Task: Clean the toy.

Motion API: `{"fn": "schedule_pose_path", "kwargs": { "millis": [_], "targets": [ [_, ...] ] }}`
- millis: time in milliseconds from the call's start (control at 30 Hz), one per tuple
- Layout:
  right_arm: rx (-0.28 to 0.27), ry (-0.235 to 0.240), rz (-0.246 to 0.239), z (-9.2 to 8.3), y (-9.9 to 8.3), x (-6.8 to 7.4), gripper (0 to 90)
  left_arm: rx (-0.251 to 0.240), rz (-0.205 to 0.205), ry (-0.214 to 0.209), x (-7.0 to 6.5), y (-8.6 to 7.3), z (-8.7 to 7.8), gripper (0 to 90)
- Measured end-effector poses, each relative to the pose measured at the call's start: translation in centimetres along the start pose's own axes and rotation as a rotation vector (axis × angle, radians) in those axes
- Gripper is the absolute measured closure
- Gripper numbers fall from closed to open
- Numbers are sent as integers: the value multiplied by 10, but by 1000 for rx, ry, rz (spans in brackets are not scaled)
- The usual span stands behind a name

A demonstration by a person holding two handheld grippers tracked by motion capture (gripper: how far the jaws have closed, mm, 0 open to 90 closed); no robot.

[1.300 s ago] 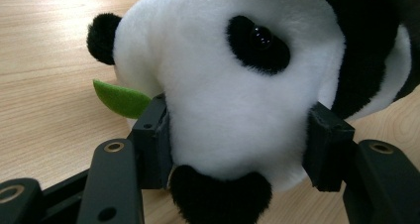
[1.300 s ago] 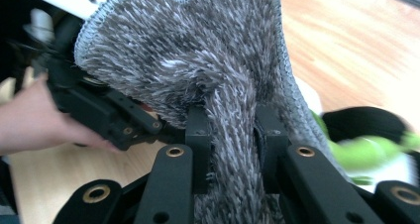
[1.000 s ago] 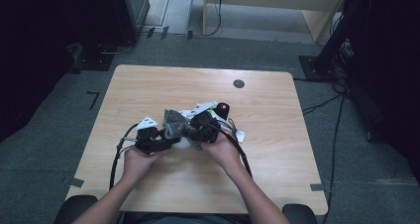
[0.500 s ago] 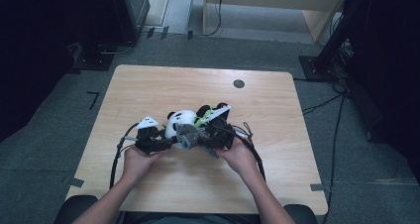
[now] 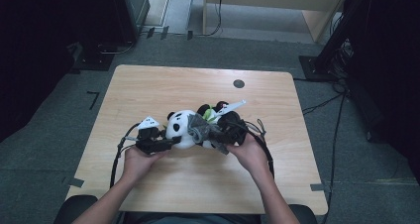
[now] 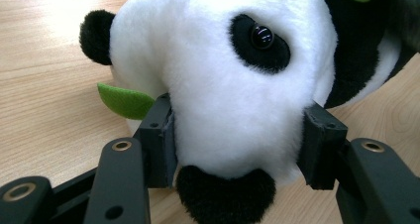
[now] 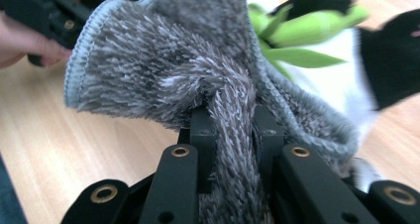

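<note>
A black-and-white plush panda lies on the wooden table near its middle, with green felt leaves on its front. My left gripper is shut on the panda's head, one pad pressing into each side of the muzzle. A green leaf pokes out by the left pad. My right gripper is shut on a bunched fold of a grey fuzzy cloth, which drapes over the panda's body. In the right gripper view the jaws pinch the cloth tightly.
A small dark round mark sits on the table's far right part. Cables trail from both grippers back across the table. Dark equipment and floor cables surround the table. The left hand shows beyond the cloth.
My right gripper has pulled the grey cloth to the right, off the panda's head, so the white face now shows. The left gripper has stayed where it was.
</note>
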State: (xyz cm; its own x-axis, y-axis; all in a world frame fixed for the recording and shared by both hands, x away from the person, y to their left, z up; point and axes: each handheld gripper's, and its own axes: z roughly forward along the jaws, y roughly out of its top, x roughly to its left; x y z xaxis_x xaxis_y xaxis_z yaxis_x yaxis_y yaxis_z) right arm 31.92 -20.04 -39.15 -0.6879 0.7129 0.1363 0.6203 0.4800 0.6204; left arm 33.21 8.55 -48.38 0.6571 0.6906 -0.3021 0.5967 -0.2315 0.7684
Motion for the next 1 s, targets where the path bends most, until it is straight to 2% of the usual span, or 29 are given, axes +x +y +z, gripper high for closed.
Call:
{"fn": "schedule_pose_path", "kwargs": {
  "millis": [233,300,400,433,533,633,767,867,1000],
  "targets": [
    [-62,-22,61,-17,-3,-18,774,-2,7,2,-1,-1,0,434],
    [-82,-38,72,-22,-4,-23,774,-3,9,4,-1,-1,0,435],
    [-107,-92,99,-30,-5,-30,777,-4,18,8,-2,-1,0,433],
    [-120,-94,107,-32,-6,-33,777,-6,19,9,-2,-1,1,433],
    [-181,-61,132,-43,-4,-35,778,-8,15,9,-1,-1,0,432],
    [-248,-33,111,-53,5,-25,777,-11,21,9,-2,-2,0,433],
    [-291,-26,28,-52,23,-2,777,-15,17,10,-3,-2,0,432],
    [-276,-21,-24,-33,35,13,776,-17,18,11,-4,-2,-1,432],
    [-205,-19,-80,4,46,29,776,-19,16,9,-5,-2,0,432]
  ]
}}
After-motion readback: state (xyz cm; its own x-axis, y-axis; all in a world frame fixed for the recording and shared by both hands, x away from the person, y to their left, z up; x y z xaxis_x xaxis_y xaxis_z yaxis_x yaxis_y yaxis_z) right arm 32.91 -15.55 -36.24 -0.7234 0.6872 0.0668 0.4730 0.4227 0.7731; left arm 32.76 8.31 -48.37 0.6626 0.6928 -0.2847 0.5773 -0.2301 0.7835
